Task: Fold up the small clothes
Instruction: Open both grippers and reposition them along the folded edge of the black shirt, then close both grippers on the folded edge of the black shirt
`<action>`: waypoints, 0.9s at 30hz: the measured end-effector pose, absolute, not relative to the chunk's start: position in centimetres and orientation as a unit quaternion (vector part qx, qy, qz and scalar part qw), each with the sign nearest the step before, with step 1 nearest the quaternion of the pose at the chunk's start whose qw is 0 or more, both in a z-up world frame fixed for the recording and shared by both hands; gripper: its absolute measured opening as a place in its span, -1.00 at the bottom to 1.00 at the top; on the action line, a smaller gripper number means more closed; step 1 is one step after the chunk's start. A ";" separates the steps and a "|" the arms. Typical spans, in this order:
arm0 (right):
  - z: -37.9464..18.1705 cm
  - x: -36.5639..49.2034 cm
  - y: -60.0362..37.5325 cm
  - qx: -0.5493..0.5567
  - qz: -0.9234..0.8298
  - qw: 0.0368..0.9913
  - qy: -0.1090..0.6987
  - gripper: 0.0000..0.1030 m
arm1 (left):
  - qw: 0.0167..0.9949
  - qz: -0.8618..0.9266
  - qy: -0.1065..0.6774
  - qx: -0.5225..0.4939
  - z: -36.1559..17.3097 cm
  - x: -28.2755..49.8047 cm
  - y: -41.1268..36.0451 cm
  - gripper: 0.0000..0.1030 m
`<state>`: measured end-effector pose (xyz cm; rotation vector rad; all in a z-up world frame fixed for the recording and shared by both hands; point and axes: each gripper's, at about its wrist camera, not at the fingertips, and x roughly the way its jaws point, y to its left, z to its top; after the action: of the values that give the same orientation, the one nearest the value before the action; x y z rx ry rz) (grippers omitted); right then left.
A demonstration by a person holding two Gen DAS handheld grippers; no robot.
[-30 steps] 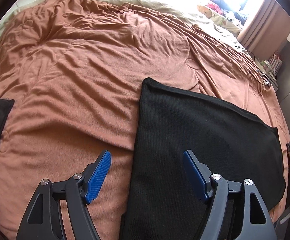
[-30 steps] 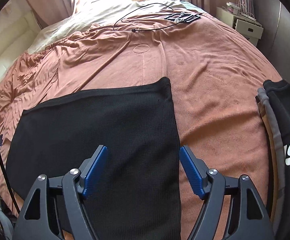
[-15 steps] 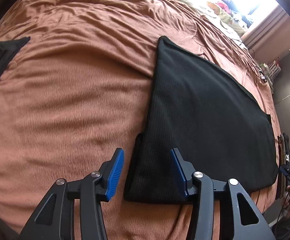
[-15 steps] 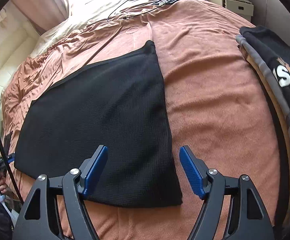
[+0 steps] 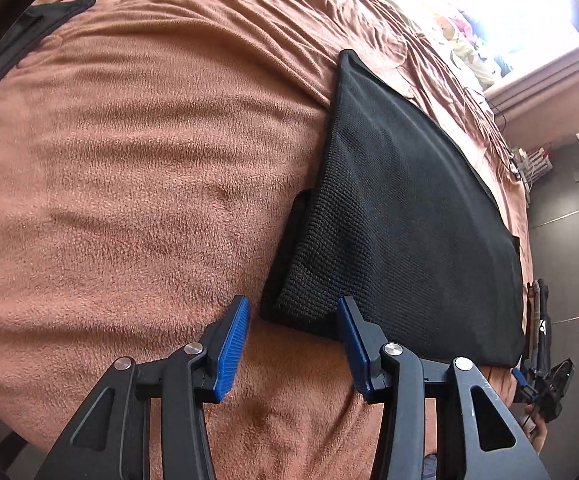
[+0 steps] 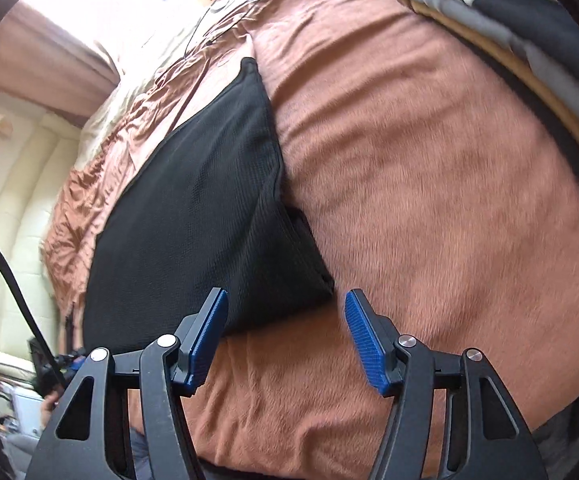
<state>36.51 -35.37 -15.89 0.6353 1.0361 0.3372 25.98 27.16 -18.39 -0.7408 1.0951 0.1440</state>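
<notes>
A black knit garment (image 5: 401, 216) lies flat on the brown blanket (image 5: 137, 168), folded into a rectangle. My left gripper (image 5: 293, 320) is open, low over the bed, with the garment's near left corner between its blue pads. In the right wrist view the same garment (image 6: 209, 208) shows, and my right gripper (image 6: 287, 312) is open with the garment's near right corner between its pads. Neither gripper holds anything.
A stack of folded clothes (image 6: 509, 12) lies at the right of the bed, also seen edge-on in the left wrist view (image 5: 539, 312). Another dark garment (image 5: 21, 40) lies at the far left. A thin cable (image 6: 217, 12) lies near the window end.
Both grippers have dropped toward the bed and come to the garment's near corners. The left gripper narrowed somewhat. The garment has not moved.
</notes>
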 end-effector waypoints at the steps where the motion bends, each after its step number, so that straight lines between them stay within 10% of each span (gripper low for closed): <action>1: -16.2 36.4 -35.6 0.308 0.163 0.804 0.483 0.15 | 0.785 0.065 0.508 -0.347 -18.5 26.0 27.2 -0.07; 14: -20.6 37.3 -38.6 0.445 0.182 0.754 0.447 0.14 | 0.770 0.063 0.475 -0.421 -19.3 25.9 27.5 -0.08; 23: -21.2 38.8 -35.9 0.435 0.158 0.768 0.442 -0.33 | 0.779 0.076 0.470 -0.407 -19.3 26.4 27.1 -0.14; 27: -20.4 38.7 -34.9 0.424 0.139 0.778 0.443 -0.90 | 0.788 0.096 0.468 -0.389 -19.2 26.6 26.9 -0.73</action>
<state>38.73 -34.89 -20.40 0.9171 0.9571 0.2995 26.64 26.89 -19.25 -0.8373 1.0079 0.2074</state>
